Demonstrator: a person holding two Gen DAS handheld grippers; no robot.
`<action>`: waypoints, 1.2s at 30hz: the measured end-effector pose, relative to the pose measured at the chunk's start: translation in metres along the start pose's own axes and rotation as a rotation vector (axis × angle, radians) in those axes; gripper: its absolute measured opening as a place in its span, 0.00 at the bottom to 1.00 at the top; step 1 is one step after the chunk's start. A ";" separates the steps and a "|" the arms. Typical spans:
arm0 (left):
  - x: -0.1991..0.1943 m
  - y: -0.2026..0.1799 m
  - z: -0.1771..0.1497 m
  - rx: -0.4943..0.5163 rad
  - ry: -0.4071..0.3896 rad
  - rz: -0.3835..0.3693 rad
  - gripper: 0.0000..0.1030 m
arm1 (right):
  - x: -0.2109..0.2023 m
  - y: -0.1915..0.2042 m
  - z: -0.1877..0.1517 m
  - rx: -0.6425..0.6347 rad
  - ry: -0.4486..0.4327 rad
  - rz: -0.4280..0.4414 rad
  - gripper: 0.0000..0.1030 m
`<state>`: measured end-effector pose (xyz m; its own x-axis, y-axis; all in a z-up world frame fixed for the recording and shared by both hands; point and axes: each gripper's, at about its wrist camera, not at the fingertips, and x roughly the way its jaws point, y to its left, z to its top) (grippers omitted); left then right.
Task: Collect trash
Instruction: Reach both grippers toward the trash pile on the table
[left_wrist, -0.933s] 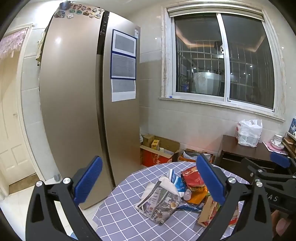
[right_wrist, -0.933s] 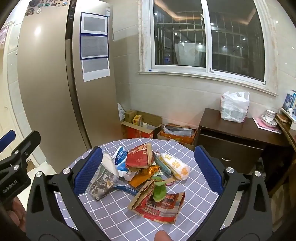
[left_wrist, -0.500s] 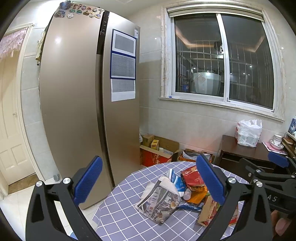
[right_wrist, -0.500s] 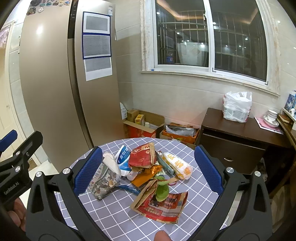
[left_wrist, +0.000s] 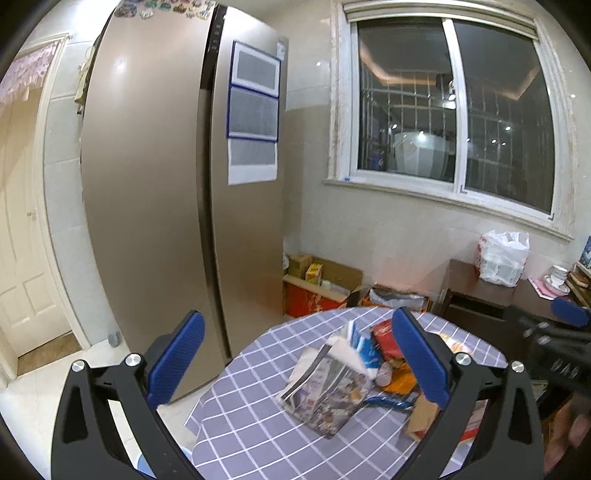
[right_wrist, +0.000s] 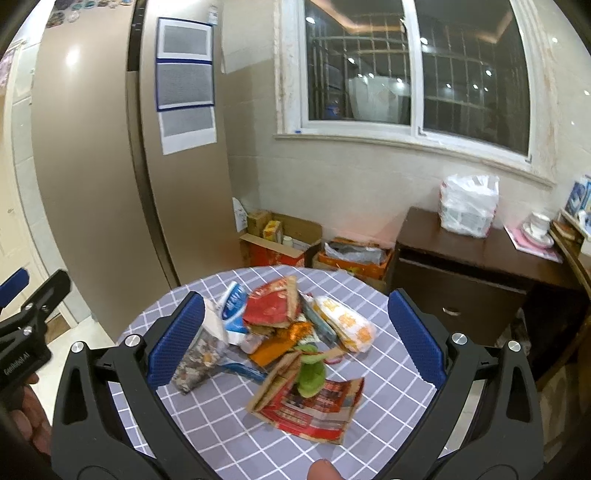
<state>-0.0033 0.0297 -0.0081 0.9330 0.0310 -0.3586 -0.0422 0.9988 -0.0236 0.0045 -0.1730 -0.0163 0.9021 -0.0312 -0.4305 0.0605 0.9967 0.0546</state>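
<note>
In the left wrist view, the left claw (left_wrist: 293, 363) is seen spread wide and empty, held above the near left edge of the round table (left_wrist: 240, 424), whose checked cloth hangs over the rim. The trash lies heaped toward the middle of the table, with a folded newspaper (left_wrist: 327, 393) nearest this claw and a blue-and-white packet (left_wrist: 360, 341) and a red wrapper (left_wrist: 384, 336) just behind it. The right claw (left_wrist: 554, 339) is glimpsed blurred at the right side. A pinch taken low on the newspaper could catch the cloth as well, and the whole heap might then be dragged toward the edge. In the right wrist view, the right claw (right_wrist: 291, 341) is likewise wide open and holds nothing, poised over the near edge with the pile between its fingers. A flattened red paper bag (right_wrist: 314, 406) lies closest, with green leaves (right_wrist: 310, 373) resting on its upper fold; beyond are an orange foil piece (right_wrist: 275, 345) and a white-and-yellow snack bag (right_wrist: 345, 326). If the bag were lifted by one corner, the leaves would probably slide off onto the table or the floor. The overlapping wrappers are light and slippery, so more than one might be taken at once and dropped midway.
</note>
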 end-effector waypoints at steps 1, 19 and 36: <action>0.005 0.004 -0.005 -0.002 0.018 0.007 0.96 | 0.003 -0.008 0.000 0.004 0.019 -0.010 0.94; 0.148 -0.064 -0.117 0.335 0.379 -0.068 0.96 | 0.059 -0.073 -0.066 0.122 0.276 -0.118 0.94; 0.188 -0.032 -0.113 0.264 0.475 -0.077 0.29 | 0.115 -0.061 -0.071 0.139 0.349 0.009 0.94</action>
<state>0.1328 -0.0003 -0.1805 0.6631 -0.0012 -0.7486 0.1677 0.9748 0.1470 0.0742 -0.2317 -0.1328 0.7046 0.0293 -0.7090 0.1321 0.9763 0.1716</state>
